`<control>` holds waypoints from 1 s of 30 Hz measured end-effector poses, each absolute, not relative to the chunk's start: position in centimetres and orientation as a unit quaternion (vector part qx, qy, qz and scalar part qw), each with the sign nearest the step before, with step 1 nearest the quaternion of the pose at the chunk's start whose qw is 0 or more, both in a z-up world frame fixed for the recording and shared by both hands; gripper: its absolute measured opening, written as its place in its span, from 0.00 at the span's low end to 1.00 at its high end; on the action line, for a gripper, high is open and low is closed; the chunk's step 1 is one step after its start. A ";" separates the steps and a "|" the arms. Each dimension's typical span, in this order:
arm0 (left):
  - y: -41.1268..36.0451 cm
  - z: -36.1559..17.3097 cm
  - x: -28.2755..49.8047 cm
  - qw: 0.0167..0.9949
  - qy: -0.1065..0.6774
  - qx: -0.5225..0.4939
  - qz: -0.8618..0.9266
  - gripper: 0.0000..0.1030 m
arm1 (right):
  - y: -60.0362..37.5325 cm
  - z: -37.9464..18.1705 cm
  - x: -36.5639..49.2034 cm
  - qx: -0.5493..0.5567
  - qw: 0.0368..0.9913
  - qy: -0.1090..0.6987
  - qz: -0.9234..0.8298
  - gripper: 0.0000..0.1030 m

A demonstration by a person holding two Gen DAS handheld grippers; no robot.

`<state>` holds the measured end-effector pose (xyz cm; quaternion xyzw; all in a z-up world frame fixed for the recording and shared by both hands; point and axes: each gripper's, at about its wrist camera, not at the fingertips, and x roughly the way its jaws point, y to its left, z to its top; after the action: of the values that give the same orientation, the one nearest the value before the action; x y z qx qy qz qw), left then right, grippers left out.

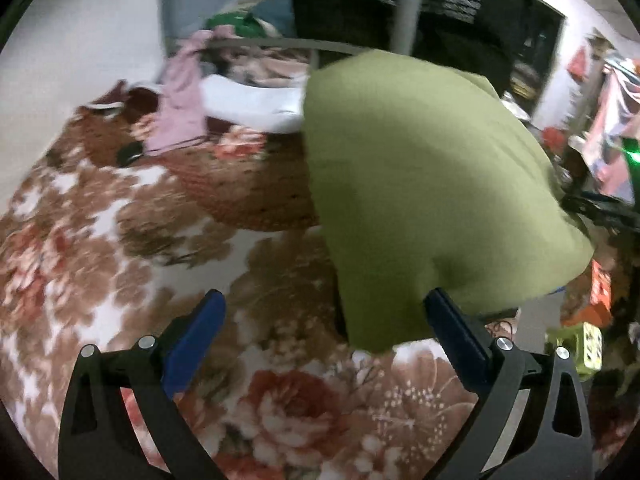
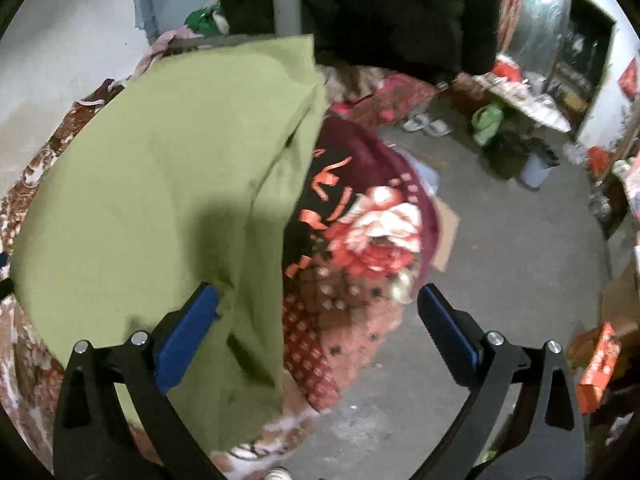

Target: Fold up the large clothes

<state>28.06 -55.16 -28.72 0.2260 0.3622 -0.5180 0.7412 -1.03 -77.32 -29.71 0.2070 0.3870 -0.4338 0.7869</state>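
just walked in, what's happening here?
A person with two handheld grippers is folding an olive-green garment on a bed with a floral blanket. Both the left gripper and right gripper are open and hold nothing; the garment lies flat, apparently already folded at least once. Other clothes are heaped behind.

No text reads clearly in either view. The left wrist view shows a small yellow-green box (image 1: 591,345) at the right edge with dark digits on its face, too blurred to make out. Near it an orange box (image 1: 600,287) carries pale marks, also unreadable. In the right wrist view an orange box (image 2: 599,364) on the floor bears white print that cannot be read.
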 end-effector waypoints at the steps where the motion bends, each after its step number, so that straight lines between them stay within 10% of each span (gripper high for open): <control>1: -54.3 -28.3 27.4 0.750 0.358 0.226 -0.508 0.95 | -76.3 -29.2 -1.7 0.199 0.787 0.384 -0.440 0.95; 30: -39.4 -8.4 8.5 0.781 0.343 0.154 -0.499 0.95 | -49.9 -7.6 -10.5 0.207 0.839 0.301 -0.403 0.95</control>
<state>8.52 -39.42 -8.37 0.1541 0.3433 -0.4988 0.7807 -10.51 -49.89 -7.59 0.2069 0.3013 -0.4029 0.8391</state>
